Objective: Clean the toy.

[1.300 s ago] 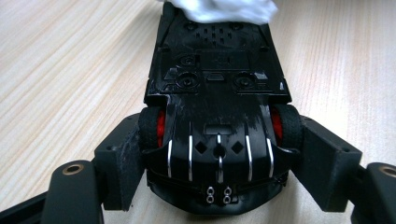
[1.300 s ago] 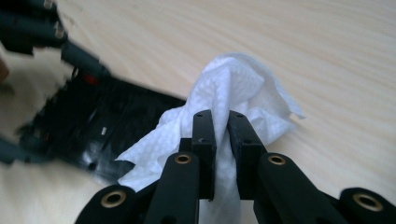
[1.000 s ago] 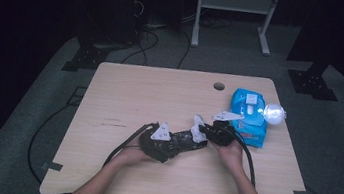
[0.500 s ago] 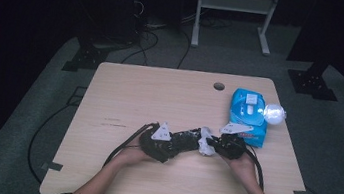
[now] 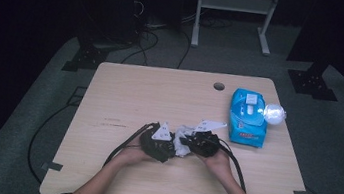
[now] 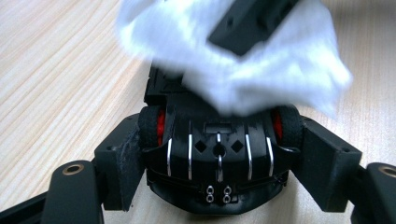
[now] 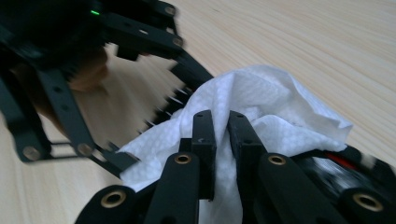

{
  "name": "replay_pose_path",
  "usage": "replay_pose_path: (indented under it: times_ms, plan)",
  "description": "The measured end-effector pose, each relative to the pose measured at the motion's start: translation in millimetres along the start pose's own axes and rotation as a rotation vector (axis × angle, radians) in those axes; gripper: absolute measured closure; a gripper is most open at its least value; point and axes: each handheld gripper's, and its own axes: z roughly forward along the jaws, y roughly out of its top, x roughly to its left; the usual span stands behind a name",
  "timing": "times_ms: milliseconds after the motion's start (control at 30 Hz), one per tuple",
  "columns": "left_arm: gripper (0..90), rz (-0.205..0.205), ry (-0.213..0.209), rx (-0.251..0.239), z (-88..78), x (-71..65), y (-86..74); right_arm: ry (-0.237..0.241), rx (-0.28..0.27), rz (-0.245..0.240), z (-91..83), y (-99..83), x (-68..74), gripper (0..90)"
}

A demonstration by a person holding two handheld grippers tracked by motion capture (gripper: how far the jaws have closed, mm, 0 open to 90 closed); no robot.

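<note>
At the near middle of a wooden table (image 5: 129,96), the left gripper (image 6: 219,140) clamps a black toy car (image 6: 217,161) by its sides — steadying it. The right gripper (image 7: 219,135), jaws pinched tight on a white wet wipe (image 7: 261,98), presses the wipe onto the car, apparently to clean it. A blue wipes pack (image 5: 247,117) lies to the right — well apart.

No readable text anywhere. Printing on the blue wipes pack (image 5: 247,118), toward two o'clock on the surface (image 5: 160,95), too small and blurred to make out. No brand or number legible on the toy car (image 6: 218,158).
</note>
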Motion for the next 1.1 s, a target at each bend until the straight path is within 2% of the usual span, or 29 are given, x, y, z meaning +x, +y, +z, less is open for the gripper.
replay_pose_path:
  times_ms: [67,133,200,267,400,467,500,567,633,733,800,933,1100]
  plan:
    - [24.6,-0.008,-0.003,-0.004,0.1,-0.1,0.1,0.042,-0.008,0.003,6.1,2.5,5.6,81.6]
    - [24.6,-0.007,-0.003,-0.004,0.2,0.1,-0.2,0.069,-0.012,-0.015,13.2,5.9,13.6,81.7]
    - [24.6,-0.005,-0.005,-0.003,0.1,0.6,-0.4,0.065,-0.003,-0.041,17.5,9.4,17.5,81.7]
    - [24.6,-0.009,-0.004,-0.009,-0.4,0.7,-0.1,0.052,-0.005,-0.044,18.3,11.7,14.2,81.8]
    - [24.6,-0.007,-0.004,-0.013,-0.4,0.9,-0.3,-0.017,-0.003,-0.017,11.3,12.3,-1.8,81.8]
    - [24.6,-0.007,-0.005,-0.013,-0.5,0.9,-0.5,-0.081,-0.003,-0.022,4.9,9.7,-15.9,81.8]
    - [24.6,-0.005,-0.005,-0.012,-0.6,1.1,-0.5,-0.104,0.002,-0.006,1.1,7.2,-23.0,81.7]
    - [24.6,-0.006,-0.007,-0.015,-1.3,1.5,-0.1,-0.132,0.0,0.043,-6.8,0.7,-37.5,81.7]
    - [24.6,-0.011,-0.008,-0.021,-1.6,1.6,0.2,-0.153,0.002,0.066,-15.0,-6.2,-49.0,81.7]
    - [24.6,-0.014,-0.01,-0.021,-1.4,1.9,-0.2,-0.177,0.008,0.088,-25.7,-15.1,-59.9,81.6]
    - [24.6,-0.011,-0.009,-0.024,-1.6,1.8,0.2,-0.177,0.012,0.1,-30.6,-19.8,-62.6,81.6]
    - [24.6,-0.014,-0.011,-0.025,-1.5,2.0,0.1,-0.166,0.01,0.092,-33.2,-23.4,-55.9,81.6]
    - [24.6,-0.007,-0.006,-0.024,-1.7,1.1,0.8,-0.107,0.0,0.046,-21.4,-16.1,-35.5,81.6]
